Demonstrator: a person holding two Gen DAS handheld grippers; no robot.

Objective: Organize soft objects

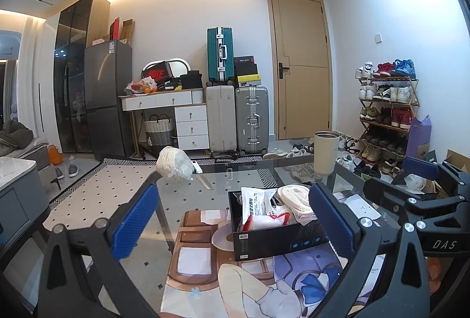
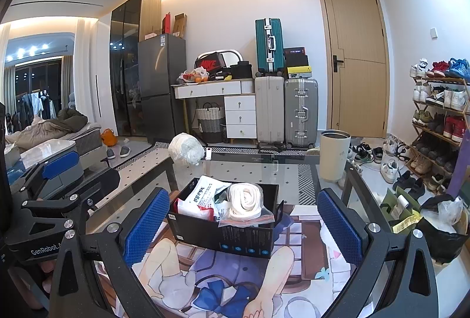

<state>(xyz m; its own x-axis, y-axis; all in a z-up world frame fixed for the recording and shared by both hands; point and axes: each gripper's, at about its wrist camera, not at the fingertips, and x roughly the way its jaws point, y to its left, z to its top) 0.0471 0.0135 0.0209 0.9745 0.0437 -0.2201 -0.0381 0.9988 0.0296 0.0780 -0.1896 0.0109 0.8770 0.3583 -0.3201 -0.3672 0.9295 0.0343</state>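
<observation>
A black box point(image 1: 276, 238) point(image 2: 223, 232) stands on the glass table on an anime mat. It holds white packets point(image 1: 258, 206) point(image 2: 205, 194) and a bagged cream roll point(image 1: 296, 197) point(image 2: 245, 200). A white bagged bundle point(image 1: 174, 163) point(image 2: 188, 149) lies at the table's far left edge. My left gripper point(image 1: 235, 225) is open and empty, its jaws either side of the box's near end. My right gripper point(image 2: 243, 224) is open and empty, just short of the box. The right gripper also shows at the right of the left wrist view point(image 1: 423, 185).
A cream cup point(image 1: 324, 152) point(image 2: 335, 153) stands at the table's far right corner. The glass table edge point(image 2: 264, 157) runs behind the box. A shoe rack point(image 2: 440, 112), suitcases point(image 2: 285, 112) and a black bin bag point(image 2: 440, 227) stand beyond.
</observation>
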